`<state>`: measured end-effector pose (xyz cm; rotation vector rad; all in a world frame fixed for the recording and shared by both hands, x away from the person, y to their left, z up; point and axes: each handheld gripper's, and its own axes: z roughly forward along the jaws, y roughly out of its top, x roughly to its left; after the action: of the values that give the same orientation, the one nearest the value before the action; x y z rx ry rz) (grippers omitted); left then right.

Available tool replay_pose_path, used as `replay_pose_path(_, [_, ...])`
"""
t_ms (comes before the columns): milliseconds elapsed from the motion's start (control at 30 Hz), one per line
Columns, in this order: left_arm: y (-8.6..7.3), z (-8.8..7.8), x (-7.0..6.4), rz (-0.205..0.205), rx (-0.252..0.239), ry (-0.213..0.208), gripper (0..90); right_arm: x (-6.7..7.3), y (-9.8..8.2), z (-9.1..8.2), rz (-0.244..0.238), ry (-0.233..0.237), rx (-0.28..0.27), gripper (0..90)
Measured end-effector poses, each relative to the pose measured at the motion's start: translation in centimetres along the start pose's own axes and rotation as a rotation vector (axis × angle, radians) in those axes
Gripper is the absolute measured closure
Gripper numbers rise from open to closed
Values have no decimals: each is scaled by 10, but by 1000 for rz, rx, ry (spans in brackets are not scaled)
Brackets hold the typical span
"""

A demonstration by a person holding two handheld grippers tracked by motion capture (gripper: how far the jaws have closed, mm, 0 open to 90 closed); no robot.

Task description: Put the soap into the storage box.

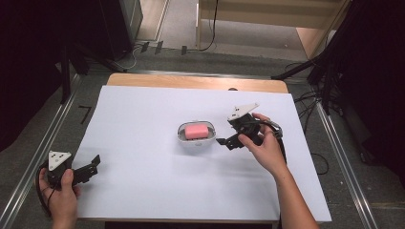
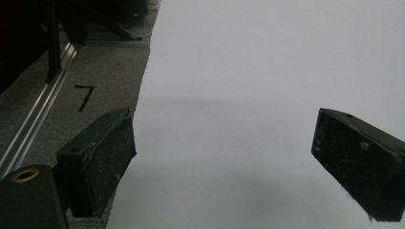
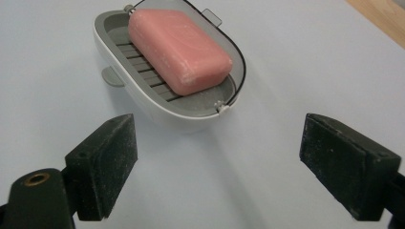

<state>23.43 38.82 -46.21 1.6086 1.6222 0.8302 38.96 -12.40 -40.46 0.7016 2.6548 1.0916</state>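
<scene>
A pink bar of soap (image 1: 196,131) (image 3: 179,50) lies in a white soap dish (image 1: 195,143) (image 3: 143,102) with a grey ribbed insert, at the middle of the white-covered table (image 1: 143,119). Just right of the dish, a hand holds my right gripper (image 1: 226,133) (image 3: 215,162), which points at the dish. It is open, with bare table between its pads and the dish a little beyond them. My left gripper (image 1: 93,167) (image 2: 219,162) rests at the table's front left edge, open and holding nothing.
The table's wooden far edge (image 1: 191,81) shows beyond the white sheet. Metal rails (image 1: 43,143) run along the floor on both sides, and cables (image 1: 305,100) lie at the right. A black mark (image 2: 83,95) is on the floor left of the table.
</scene>
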Motion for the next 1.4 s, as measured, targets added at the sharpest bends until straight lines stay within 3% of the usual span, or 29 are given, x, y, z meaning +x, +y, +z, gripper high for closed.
replay_pose_path(667, [0,0,0,2,-2,1,81,-12,-53,-22,114,-51,-28,135])
replay_pose_path(1400, [0,-1,-1,7,3,5,81,-14,-112,-44,224,-95,-49,138])
